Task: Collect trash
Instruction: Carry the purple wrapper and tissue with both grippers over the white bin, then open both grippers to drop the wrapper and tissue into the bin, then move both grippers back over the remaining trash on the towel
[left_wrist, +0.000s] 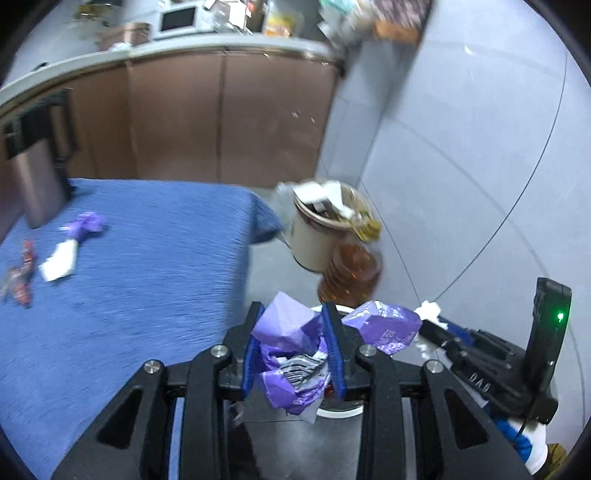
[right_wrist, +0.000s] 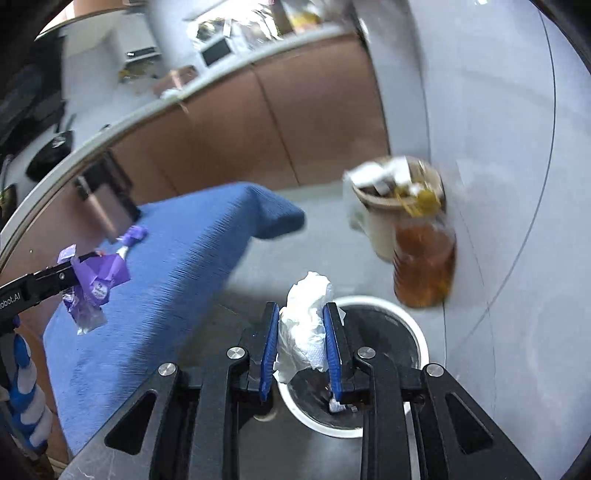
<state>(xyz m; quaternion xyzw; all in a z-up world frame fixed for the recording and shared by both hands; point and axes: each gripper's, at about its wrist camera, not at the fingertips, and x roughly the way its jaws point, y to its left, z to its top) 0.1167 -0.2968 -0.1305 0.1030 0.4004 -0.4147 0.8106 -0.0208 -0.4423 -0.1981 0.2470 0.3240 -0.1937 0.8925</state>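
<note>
Left claw (left_wrist: 295, 347) pinching purple wrapper (left_wrist: 291, 332) beside bin (right_wrist: 413, 321) | right claw (right_wrist: 301, 343) clamped on white tissue (right_wrist: 306, 325) above bin | both light, soft, crushable: grip mid-wad | 3 scraps left on bench (left_wrist: 147, 258): glove (left_wrist: 86, 223), paper (left_wrist: 59, 260), red wrapper (left_wrist: 20, 275)

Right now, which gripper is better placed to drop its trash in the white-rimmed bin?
Probably right. The right gripper holds the white tissue directly over the bin; the left gripper with its purple wrapper sits nearer the rim.
</note>
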